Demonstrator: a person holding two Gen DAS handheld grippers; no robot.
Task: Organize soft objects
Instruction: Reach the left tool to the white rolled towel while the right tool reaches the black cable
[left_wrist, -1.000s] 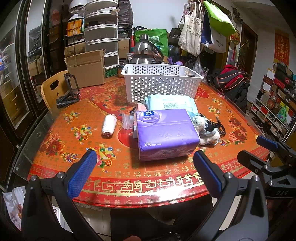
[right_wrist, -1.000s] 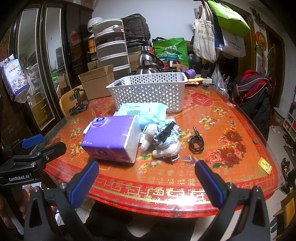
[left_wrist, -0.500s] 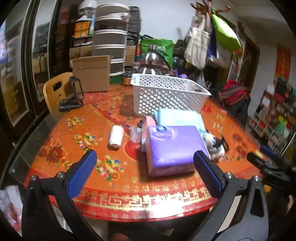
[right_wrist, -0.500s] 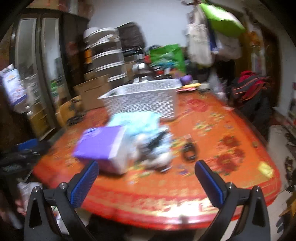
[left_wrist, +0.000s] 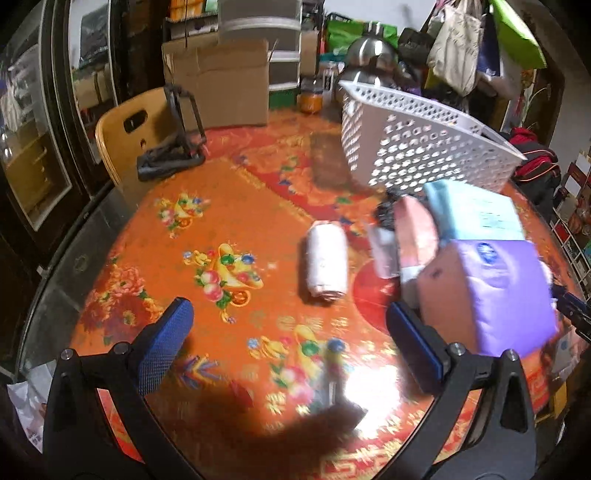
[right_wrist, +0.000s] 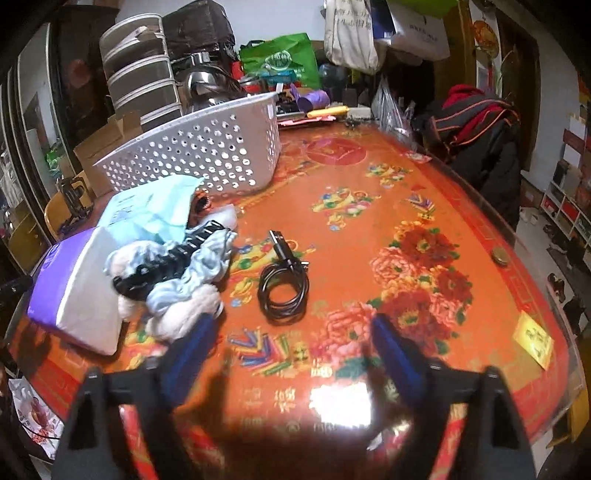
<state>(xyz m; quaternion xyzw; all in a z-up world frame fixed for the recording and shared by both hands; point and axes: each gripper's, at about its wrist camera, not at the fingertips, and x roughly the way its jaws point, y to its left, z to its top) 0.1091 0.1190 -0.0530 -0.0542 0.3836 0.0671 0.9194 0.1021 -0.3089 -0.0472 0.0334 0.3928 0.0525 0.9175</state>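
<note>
Left gripper (left_wrist: 290, 334): fingers spread wide, empty, low over the round red floral table (left_wrist: 207, 236); white cloth roll (left_wrist: 328, 263) ahead between them, purple tissue pack (left_wrist: 491, 291) beyond the right finger. Right gripper (right_wrist: 293, 349): fingers spread, empty; coiled black cable (right_wrist: 283, 282) ahead, white plush toy (right_wrist: 173, 280) past the left finger.

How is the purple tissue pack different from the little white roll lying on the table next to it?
The purple tissue pack is a big boxy block, while the white roll is a much smaller cylinder. The pack has glossy purple wrapping with a round logo; the roll is plain pale white. The pack sits crowded against the teal pack and other items; the roll lies on its side, alone on the red table. Neither is gripped, and both are outside the white basket.
</note>
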